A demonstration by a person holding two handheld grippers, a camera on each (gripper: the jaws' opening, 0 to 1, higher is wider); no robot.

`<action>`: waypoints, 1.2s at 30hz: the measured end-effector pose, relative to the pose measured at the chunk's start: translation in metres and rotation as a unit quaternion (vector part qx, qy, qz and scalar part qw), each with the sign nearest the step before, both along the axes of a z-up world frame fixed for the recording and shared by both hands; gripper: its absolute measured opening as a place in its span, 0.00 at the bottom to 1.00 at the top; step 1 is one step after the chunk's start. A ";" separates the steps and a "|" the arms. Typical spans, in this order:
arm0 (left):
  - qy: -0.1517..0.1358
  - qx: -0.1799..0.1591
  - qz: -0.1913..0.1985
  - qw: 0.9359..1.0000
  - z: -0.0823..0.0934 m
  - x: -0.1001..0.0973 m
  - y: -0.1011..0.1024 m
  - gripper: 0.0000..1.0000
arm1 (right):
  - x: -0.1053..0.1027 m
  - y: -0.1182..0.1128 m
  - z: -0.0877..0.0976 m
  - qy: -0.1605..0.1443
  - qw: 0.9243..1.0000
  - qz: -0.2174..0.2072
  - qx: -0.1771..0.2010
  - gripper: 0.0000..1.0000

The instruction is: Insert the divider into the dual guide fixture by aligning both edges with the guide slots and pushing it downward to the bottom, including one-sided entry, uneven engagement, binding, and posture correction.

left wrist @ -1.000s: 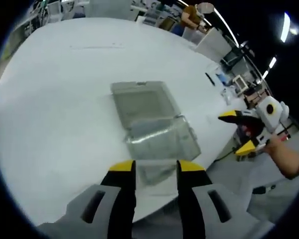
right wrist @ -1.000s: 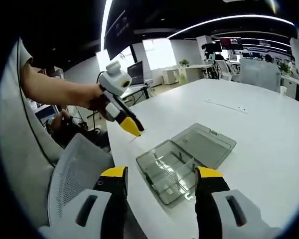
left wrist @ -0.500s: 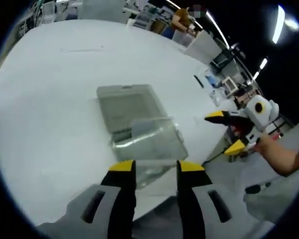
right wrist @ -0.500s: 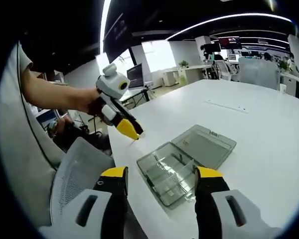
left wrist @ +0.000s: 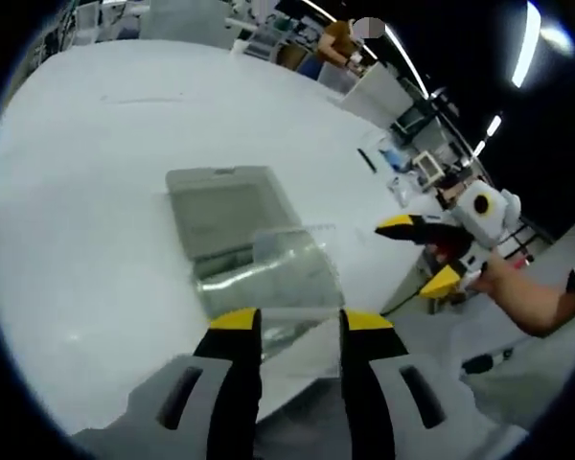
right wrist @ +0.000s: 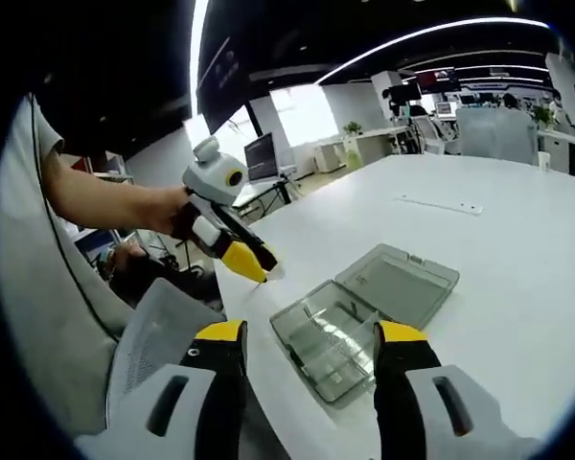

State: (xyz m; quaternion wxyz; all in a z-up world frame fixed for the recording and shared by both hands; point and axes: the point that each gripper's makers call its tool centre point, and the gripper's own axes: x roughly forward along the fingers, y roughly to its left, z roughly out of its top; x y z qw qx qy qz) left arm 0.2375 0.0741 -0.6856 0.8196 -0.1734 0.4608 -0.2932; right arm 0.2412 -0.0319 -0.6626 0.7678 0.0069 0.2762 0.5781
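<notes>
Change: over the last second we see the left gripper (right wrist: 252,263) lift a clear divider (left wrist: 287,246) off the near table edge; the plate now stands between camera and box. The box has slid lower-left in the left gripper view, which is camera motion, not the box's.

Table: the white table (left wrist: 96,172) is broad, and the work sits at its near edge.

Fixture: a clear plastic box (right wrist: 340,335) lies open, its flat lid (right wrist: 396,284) folded back on the far side. Ribs cross the tray; we take these for the guide slots but cannot make the slots out.

Left gripper: closed down on the divider, hovering just left of the tray, its yellow tips apart from the box.

Right gripper: the right gripper (left wrist: 417,257) stands wide and holds nothing, well right of the box off the table edge.

Step in hand: we judge this the carry-over, with insertion not begun.

Doing it well: we would bring the plate square over one slot pair, keep it upright, start both edges together, and press evenly. If one side binds, ease back and level before pushing on. The free gripper could steady the tray.

View difference: the right gripper view gives the tray's ribs and the left gripper's tips from outside; the left gripper view gives the plate through its own jaws, and a person (left wrist: 343,36) far across the room.
</notes>
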 end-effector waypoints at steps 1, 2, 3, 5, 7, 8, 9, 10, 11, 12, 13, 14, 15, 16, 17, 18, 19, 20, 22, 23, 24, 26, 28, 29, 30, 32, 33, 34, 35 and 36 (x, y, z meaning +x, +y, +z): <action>-0.001 -0.001 -0.001 1.000 0.000 0.000 -0.001 0.29 | 0.000 0.000 0.001 0.003 1.000 0.000 0.003 0.50; -0.002 -0.003 -0.002 1.000 0.001 -0.001 -0.002 0.29 | 0.000 0.001 0.002 0.008 1.000 -0.001 0.008 0.50; -0.002 -0.005 -0.003 1.000 0.001 -0.001 -0.003 0.29 | 0.000 0.001 0.002 0.009 1.000 -0.001 0.010 0.50; -0.004 -0.011 -0.004 1.000 0.003 -0.002 -0.005 0.29 | -0.001 0.003 0.004 0.015 1.000 0.001 0.016 0.50; -0.007 -0.016 -0.006 1.000 0.005 -0.002 -0.006 0.29 | -0.001 0.004 0.004 0.017 1.000 0.003 0.017 0.50; -0.008 -0.018 -0.007 1.000 0.005 -0.002 -0.007 0.29 | -0.001 0.004 0.004 0.018 1.000 0.003 0.019 0.50; -0.010 -0.022 -0.008 1.000 0.007 -0.002 -0.008 0.29 | -0.001 0.005 0.006 0.021 0.999 0.003 0.024 0.50; -0.010 -0.024 -0.009 1.000 0.007 -0.002 -0.009 0.29 | -0.001 0.006 0.007 0.024 0.999 0.004 0.027 0.50; -0.011 -0.025 -0.010 1.000 0.007 -0.002 -0.009 0.29 | -0.002 0.007 0.008 0.027 0.999 0.005 0.031 0.50; -0.012 -0.026 -0.011 1.000 0.007 -0.002 -0.010 0.29 | -0.002 0.007 0.009 0.028 0.999 0.005 0.033 0.50; -0.013 -0.028 -0.013 0.999 0.008 -0.002 -0.011 0.29 | -0.002 0.008 0.010 0.029 0.999 0.006 0.035 0.50; -0.015 -0.032 -0.013 0.999 0.009 -0.003 -0.012 0.29 | -0.002 0.009 0.011 0.031 0.999 0.006 0.039 0.50; -0.016 -0.036 -0.014 0.999 0.011 -0.003 -0.013 0.29 | -0.001 0.010 0.013 0.032 0.999 0.007 0.042 0.50; -0.017 -0.039 -0.014 0.999 0.012 -0.002 -0.013 0.29 | -0.001 0.010 0.014 0.034 0.998 0.007 0.046 0.50; -0.019 -0.041 -0.016 0.999 0.012 -0.002 -0.014 0.29 | -0.001 0.011 0.015 0.035 0.998 0.007 0.049 0.50; -0.020 -0.042 -0.017 0.999 0.013 -0.003 -0.015 0.29 | -0.002 0.012 0.017 0.038 0.998 0.008 0.053 0.50; -0.021 -0.044 -0.018 0.999 0.014 -0.003 -0.015 0.29 | -0.002 0.013 0.018 0.040 0.998 0.009 0.056 0.50; -0.022 -0.046 -0.018 0.999 0.015 -0.002 -0.016 0.29 | -0.002 0.014 0.018 0.042 0.997 0.009 0.059 0.50; -0.025 -0.052 -0.021 0.998 0.017 -0.002 -0.017 0.29 | -0.003 0.015 0.019 0.042 0.997 0.011 0.060 0.50; -0.026 -0.054 -0.021 0.998 0.017 -0.002 -0.018 0.29 | -0.003 0.016 0.020 0.044 0.997 0.013 0.062 0.50; -0.028 -0.057 -0.022 0.998 0.020 -0.003 -0.020 0.29 | -0.004 0.016 0.020 0.045 0.997 0.014 0.064 0.50; -0.030 -0.064 -0.025 0.997 0.022 -0.004 -0.022 0.29 | -0.004 0.017 0.021 0.048 0.996 0.015 0.068 0.50; -0.032 -0.068 -0.027 0.997 0.023 -0.004 -0.024 0.29 | -0.005 0.019 0.023 0.054 0.996 0.015 0.076 0.50; -0.032 -0.070 -0.028 0.997 0.023 -0.005 -0.024 0.29 | -0.005 0.019 0.024 0.055 0.995 0.015 0.079 0.49; -0.033 -0.074 -0.030 0.996 0.024 -0.005 -0.026 0.29 | -0.005 0.020 0.025 0.057 0.995 0.016 0.082 0.49; -0.036 -0.083 -0.032 0.995 0.026 -0.005 -0.028 0.29 | -0.006 0.021 0.027 0.062 0.994 0.017 0.089 0.49; -0.037 -0.086 -0.033 0.995 0.027 -0.006 -0.029 0.29 | -0.006 0.021 0.028 0.063 0.994 0.018 0.091 0.49; -0.038 -0.090 -0.036 0.995 0.029 -0.006 -0.030 0.29 | -0.006 0.022 0.030 0.067 0.993 0.018 0.097 0.49; -0.039 -0.092 -0.037 0.994 0.030 -0.007 -0.031 0.29 | -0.006 0.023 0.031 0.070 0.992 0.018 0.101 0.49; -0.041 -0.095 -0.040 0.994 0.030 -0.007 -0.032 0.29 | -0.007 0.023 0.033 0.074 0.991 0.019 0.107 0.49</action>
